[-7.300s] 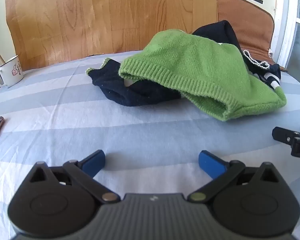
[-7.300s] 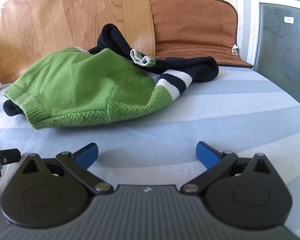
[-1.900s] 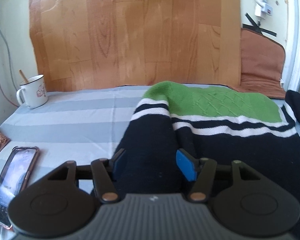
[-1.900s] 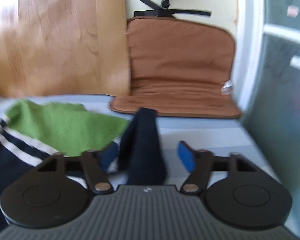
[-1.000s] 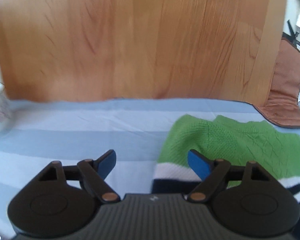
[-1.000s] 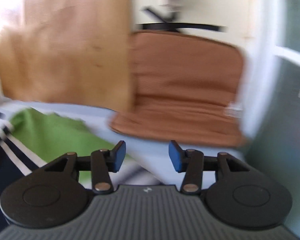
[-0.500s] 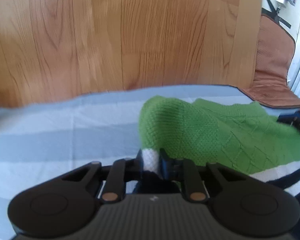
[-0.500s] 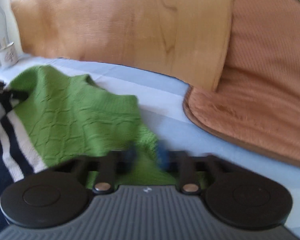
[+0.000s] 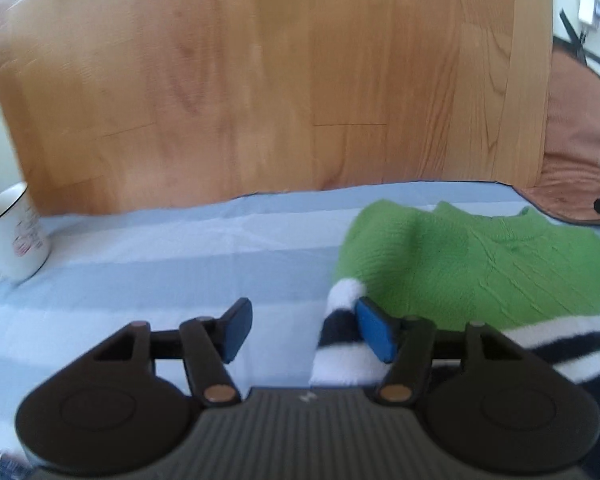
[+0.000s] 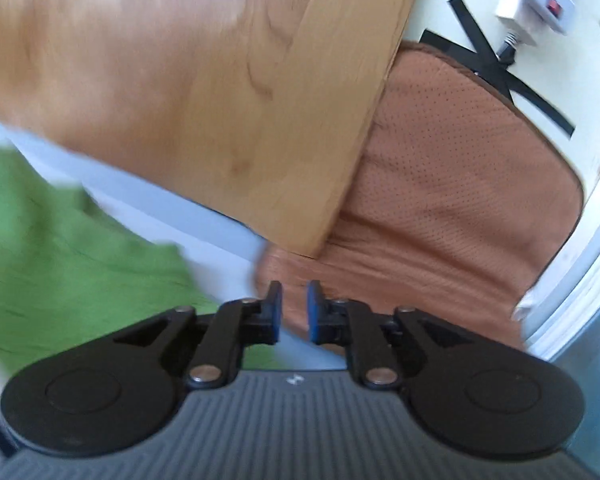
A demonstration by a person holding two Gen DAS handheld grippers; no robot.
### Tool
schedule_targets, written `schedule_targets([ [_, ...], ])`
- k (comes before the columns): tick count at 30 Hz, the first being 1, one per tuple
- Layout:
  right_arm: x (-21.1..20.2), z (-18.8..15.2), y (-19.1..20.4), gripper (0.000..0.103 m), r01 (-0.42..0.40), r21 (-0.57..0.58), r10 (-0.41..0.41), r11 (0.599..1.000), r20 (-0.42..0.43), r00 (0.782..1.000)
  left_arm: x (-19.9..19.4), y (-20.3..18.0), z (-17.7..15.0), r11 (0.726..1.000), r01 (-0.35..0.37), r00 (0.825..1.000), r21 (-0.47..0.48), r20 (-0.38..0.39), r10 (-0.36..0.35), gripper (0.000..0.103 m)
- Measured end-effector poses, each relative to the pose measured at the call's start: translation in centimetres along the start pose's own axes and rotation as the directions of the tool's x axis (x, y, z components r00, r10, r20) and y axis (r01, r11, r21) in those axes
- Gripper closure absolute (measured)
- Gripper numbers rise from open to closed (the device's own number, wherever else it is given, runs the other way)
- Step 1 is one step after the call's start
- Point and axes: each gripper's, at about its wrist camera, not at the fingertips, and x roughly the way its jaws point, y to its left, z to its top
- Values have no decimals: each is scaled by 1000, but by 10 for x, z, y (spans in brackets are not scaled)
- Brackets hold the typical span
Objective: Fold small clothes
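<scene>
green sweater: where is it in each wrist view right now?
Left wrist: green sweater lies right of centre on the striped sheet, past the right blue pad.
Right wrist: green sweater fills the left side, blurred.
Shared landmark: wooden board standing behind the bed.

sweater (image 9: 480, 268) | green knit, navy-white stripes | spread flat on striped sheet (image 9: 180, 248)

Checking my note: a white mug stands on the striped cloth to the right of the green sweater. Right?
Not quite. The white mug stands on the striped cloth to the left of the green sweater, at the frame's left edge, as the left wrist view shows.
</scene>
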Motion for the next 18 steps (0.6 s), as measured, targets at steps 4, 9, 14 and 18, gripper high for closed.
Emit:
schedule_targets([
  [4, -32, 11, 36, 65, -189, 52, 189, 981, 8, 982, -26, 14, -18, 999, 41, 999, -30, -27, -42, 22],
  [9, -47, 11, 92, 60, -328, 6, 328, 945, 12, 945, -25, 6, -38, 999, 50, 996, -8, -80, -51, 27],
  [14, -54, -8, 121, 59, -352, -25, 351, 936, -40, 935, -13, -3, -40, 999, 10, 996, 40, -85, -6, 96],
  [18, -72, -19, 105, 59, -305, 2, 305, 952, -42, 951, -8, 45, -30, 979, -197, 979, -58, -71, 193, 98],
])
